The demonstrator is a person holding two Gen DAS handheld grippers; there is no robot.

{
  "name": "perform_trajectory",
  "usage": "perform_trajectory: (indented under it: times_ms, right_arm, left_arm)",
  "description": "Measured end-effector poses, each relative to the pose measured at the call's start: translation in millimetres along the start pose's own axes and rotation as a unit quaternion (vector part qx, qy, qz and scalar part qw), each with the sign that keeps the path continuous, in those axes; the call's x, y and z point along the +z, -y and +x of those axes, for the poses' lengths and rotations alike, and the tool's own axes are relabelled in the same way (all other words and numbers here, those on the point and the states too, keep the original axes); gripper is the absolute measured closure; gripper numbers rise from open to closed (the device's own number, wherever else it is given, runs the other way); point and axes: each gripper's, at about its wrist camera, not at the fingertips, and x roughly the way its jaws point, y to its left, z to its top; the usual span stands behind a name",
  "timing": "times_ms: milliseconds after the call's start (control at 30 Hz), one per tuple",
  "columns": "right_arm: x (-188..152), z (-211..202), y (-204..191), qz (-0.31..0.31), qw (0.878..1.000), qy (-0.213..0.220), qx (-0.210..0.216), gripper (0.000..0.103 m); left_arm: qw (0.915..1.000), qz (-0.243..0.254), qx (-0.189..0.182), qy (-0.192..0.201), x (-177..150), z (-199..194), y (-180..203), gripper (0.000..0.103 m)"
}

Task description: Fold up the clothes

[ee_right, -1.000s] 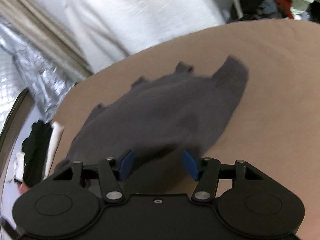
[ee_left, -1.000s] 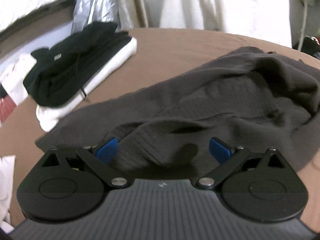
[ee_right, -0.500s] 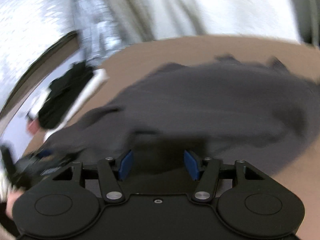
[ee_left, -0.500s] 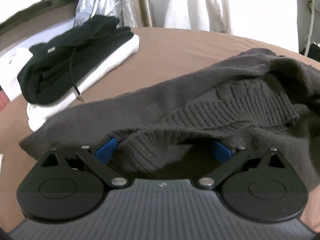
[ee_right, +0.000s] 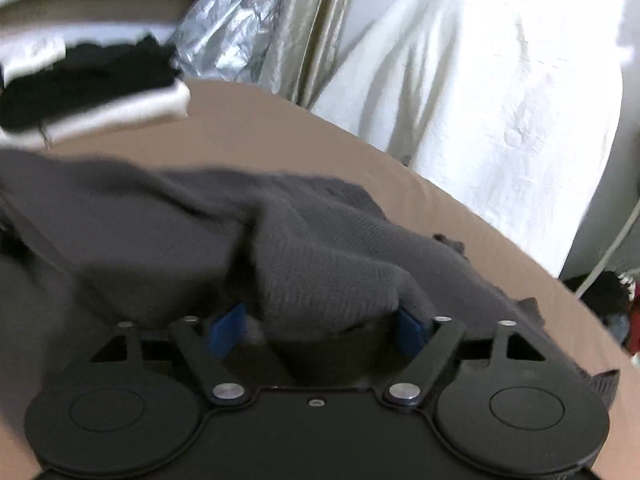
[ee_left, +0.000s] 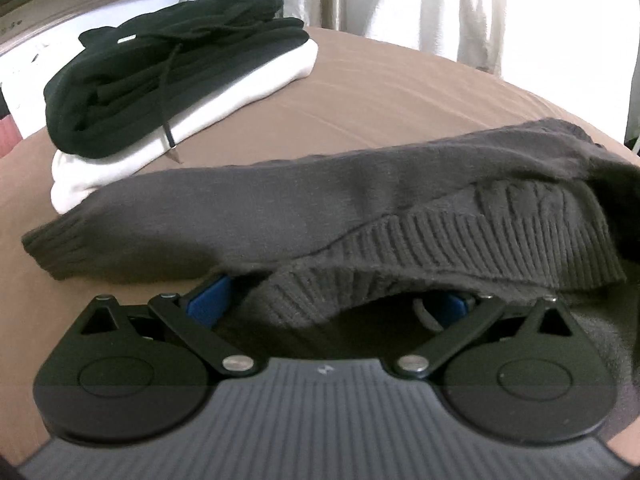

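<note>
A dark grey knit sweater (ee_left: 360, 200) lies crumpled on the brown bed sheet (ee_left: 380, 92). In the left wrist view its ribbed hem (ee_left: 480, 248) drapes over and between the blue pads (ee_left: 208, 300). My left gripper (ee_left: 330, 304) stands open low against the sheet, and the right pad is half hidden by fabric. In the right wrist view a raised fold of the sweater (ee_right: 320, 260) bulges between the spread fingers of my right gripper (ee_right: 320, 328), which is open too. The sheet (ee_right: 280, 140) shows beyond it.
A folded black hoodie (ee_left: 160, 68) rests on a folded white garment (ee_left: 248, 92) at the far left of the bed; the stack (ee_right: 80, 92) is blurred in the right view. White cloth (ee_right: 480, 100) and silver foil (ee_right: 240, 32) hang behind the bed.
My left gripper has sunk lower and pushed in under the ribbed hem. My right gripper has swung round and closed in on the sweater, whose fold now sits between its fingers.
</note>
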Motion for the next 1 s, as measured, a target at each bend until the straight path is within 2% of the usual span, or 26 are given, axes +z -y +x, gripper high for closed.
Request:
perform_trajectory:
  times_ms: [33,67,100,167,200,300,367,467,533,600,667,700,733,767,833,967,1000]
  right_arm:
    - [-4,-1,9,0.013,1.000,0.000,0.004,0.042]
    - [-7,-3,18,0.028,1.000,0.004,0.010,0.043]
    - [-10,-11,27,0.047,0.998,0.020,0.023,0.049]
    - [-9,-24,38,0.060,0.998,0.029,0.017,0.063]
    - [-8,-29,42,0.063,0.997,0.030,0.010,0.076]
    - [-9,-37,46,0.065,0.997,0.037,-0.014,0.081]
    - [-12,-41,42,0.052,0.997,0.036,-0.053,0.083]
    - [-23,-54,55,0.108,0.992,0.009,-0.060,0.085]
    - [-37,-66,63,0.150,0.985,-0.035,-0.073,0.102]
    - [-49,-72,71,0.153,0.980,-0.079,-0.095,0.102]
    - [-57,-72,90,0.197,0.973,-0.086,-0.078,0.099]
    - [-61,-71,99,0.222,0.969,-0.089,-0.067,0.094]
    - [-62,-69,108,0.255,0.962,-0.089,-0.049,0.091]
    - [-64,-68,117,0.287,0.954,-0.085,-0.028,0.086]
    - [-67,-64,128,0.329,0.941,-0.077,0.006,0.062]
    - [-77,-47,128,0.331,0.939,-0.091,0.008,0.059]
    - [-79,-44,129,0.332,0.939,-0.093,0.010,0.059]
  left_arm:
    - [0.9999,-0.009,-0.004,0.006,0,-2,-2,0.000]
    - [0.9997,-0.017,-0.009,0.012,0,-4,-3,0.000]
    - [0.9994,-0.026,-0.013,0.018,0,-7,-5,0.000]
    - [0.9984,-0.043,-0.022,0.030,0,-11,-8,0.000]
    - [0.9977,-0.051,-0.027,0.036,1,-13,-9,0.000]
    - [0.9949,-0.076,-0.040,0.054,1,-20,-14,0.000]
    - [0.9930,-0.085,-0.046,0.068,2,-24,-17,0.001]
    - [0.9894,-0.099,-0.055,0.091,4,-30,-22,0.000]
    - [0.9866,-0.108,-0.061,0.105,5,-34,-26,0.000]
    - [0.9835,-0.117,-0.067,0.120,6,-38,-29,0.000]
    - [0.9801,-0.127,-0.073,0.135,7,-42,-33,0.000]
    - [0.9781,-0.135,-0.079,0.137,8,-42,-34,0.000]
    - [0.9746,-0.166,-0.098,0.115,12,-33,-31,0.000]
    - [0.9693,-0.196,-0.117,0.092,16,-24,-28,0.000]
    - [0.9534,-0.255,-0.154,0.046,25,-6,-21,0.000]
    - [0.9046,-0.363,-0.220,-0.044,42,29,-8,0.000]
    - [0.9127,-0.353,-0.203,-0.041,51,32,4,0.000]
